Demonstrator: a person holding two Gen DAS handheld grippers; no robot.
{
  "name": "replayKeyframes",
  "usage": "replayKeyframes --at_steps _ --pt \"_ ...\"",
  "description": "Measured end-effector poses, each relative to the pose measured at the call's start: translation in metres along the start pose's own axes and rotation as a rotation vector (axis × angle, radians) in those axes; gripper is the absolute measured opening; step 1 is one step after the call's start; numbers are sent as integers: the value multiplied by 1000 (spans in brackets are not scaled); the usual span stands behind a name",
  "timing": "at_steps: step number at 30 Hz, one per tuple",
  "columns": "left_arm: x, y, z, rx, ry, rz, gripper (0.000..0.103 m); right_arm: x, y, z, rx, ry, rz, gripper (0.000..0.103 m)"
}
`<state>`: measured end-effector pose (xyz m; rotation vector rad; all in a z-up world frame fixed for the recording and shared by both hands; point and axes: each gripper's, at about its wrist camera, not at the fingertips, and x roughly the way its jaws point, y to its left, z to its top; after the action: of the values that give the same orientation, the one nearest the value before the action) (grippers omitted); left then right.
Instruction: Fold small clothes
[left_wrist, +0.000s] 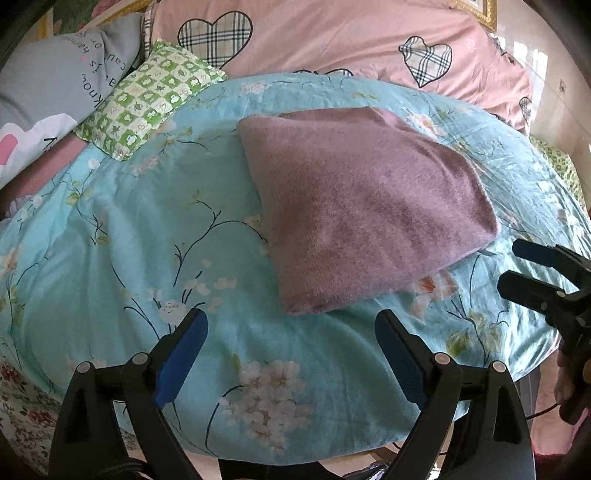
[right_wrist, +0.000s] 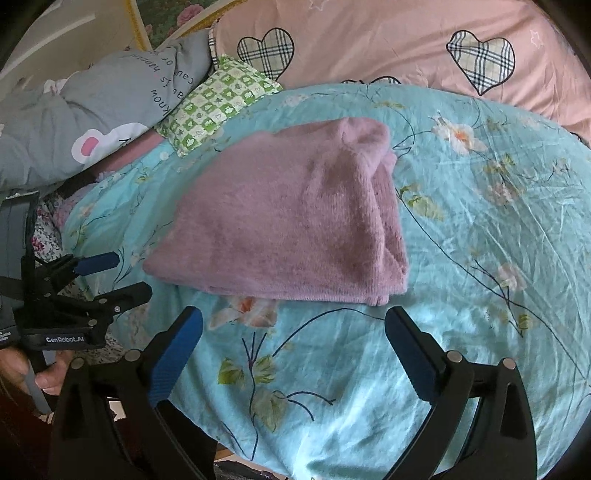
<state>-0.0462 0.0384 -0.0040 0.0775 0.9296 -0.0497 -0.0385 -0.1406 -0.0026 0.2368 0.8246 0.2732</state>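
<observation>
A fuzzy mauve sweater (left_wrist: 365, 206) lies folded into a rough rectangle on a turquoise floral quilt (left_wrist: 122, 236); it also shows in the right wrist view (right_wrist: 288, 221). My left gripper (left_wrist: 291, 325) is open and empty, hovering just short of the sweater's near corner. My right gripper (right_wrist: 293, 321) is open and empty, hovering just short of the sweater's near folded edge. Each gripper also shows in the other's view, the right one (left_wrist: 517, 266) and the left one (right_wrist: 129, 275), both apart from the sweater.
A green checked small pillow (left_wrist: 147, 99) lies at the back left. A pink bedding piece with plaid hearts (left_wrist: 332, 37) fills the back. Grey printed bedding (left_wrist: 55, 81) lies at the far left. The quilt's near edge drops off below the grippers.
</observation>
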Motion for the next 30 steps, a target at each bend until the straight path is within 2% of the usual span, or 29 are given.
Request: replayKeyframes --at_steps 10,16,20,30 --pt "4 -7 -2 31 -3 8 94 4 -11 3 18 -9 8 99" --pt "10 -7 -2 44 19 6 94 7 -12 3 9 18 19 99" --pt "13 -9 -3 47 26 10 94 12 -8 3 -10 46 18 99" --pt "16 -10 -4 40 41 19 94 14 0 3 -30 47 17 99"
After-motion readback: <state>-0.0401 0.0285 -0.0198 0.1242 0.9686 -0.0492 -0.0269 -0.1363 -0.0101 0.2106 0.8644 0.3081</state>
